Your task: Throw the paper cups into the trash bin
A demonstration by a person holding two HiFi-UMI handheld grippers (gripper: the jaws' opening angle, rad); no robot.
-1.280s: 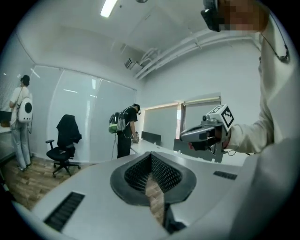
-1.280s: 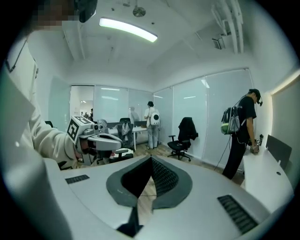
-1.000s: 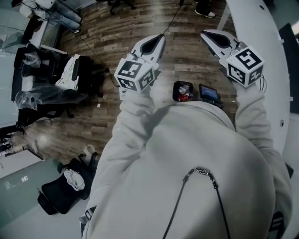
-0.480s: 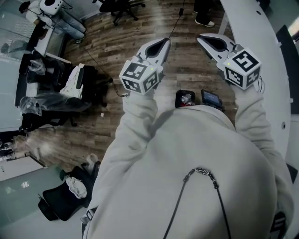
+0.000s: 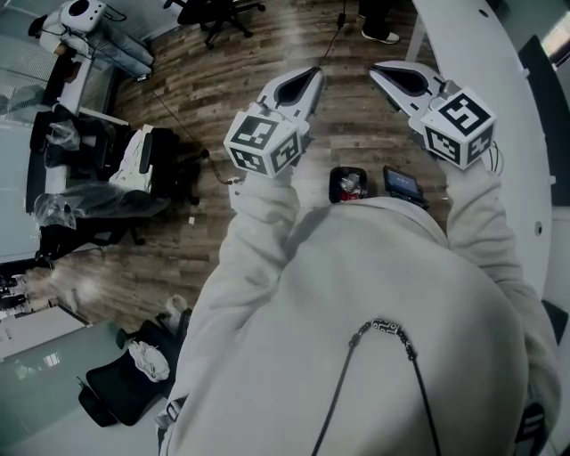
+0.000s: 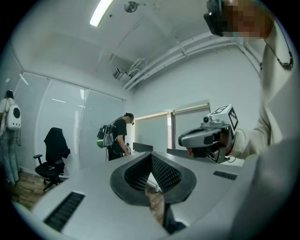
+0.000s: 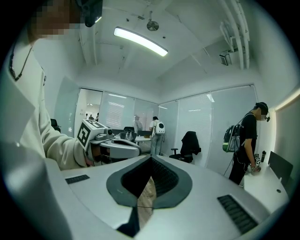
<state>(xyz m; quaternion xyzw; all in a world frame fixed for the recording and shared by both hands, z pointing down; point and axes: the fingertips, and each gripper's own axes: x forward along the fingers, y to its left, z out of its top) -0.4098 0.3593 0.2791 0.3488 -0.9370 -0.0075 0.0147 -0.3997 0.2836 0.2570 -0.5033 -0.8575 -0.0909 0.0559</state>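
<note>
No paper cup shows in any view. My left gripper (image 5: 307, 82) is held up in front of the chest, pointing level, jaws shut and empty; its own view shows the tips (image 6: 151, 155) meeting with only floor behind them. My right gripper (image 5: 390, 75) is beside it, also shut with nothing in it (image 7: 151, 160). Each gripper appears in the other's view: the right one (image 6: 186, 139) and the left one (image 7: 137, 149). On the wooden floor below stands a small dark container (image 5: 347, 183) holding something red and white.
A curved white table (image 5: 499, 62) runs along the right. A dark flat object (image 5: 403, 184) lies by the container. Office chairs (image 5: 218, 9) and cluttered desks (image 5: 89, 169) stand to the left. A person with a backpack (image 6: 115, 138) stands at a counter.
The left gripper has edged up slightly. The right gripper has kept its place. Both stay shut and empty.
</note>
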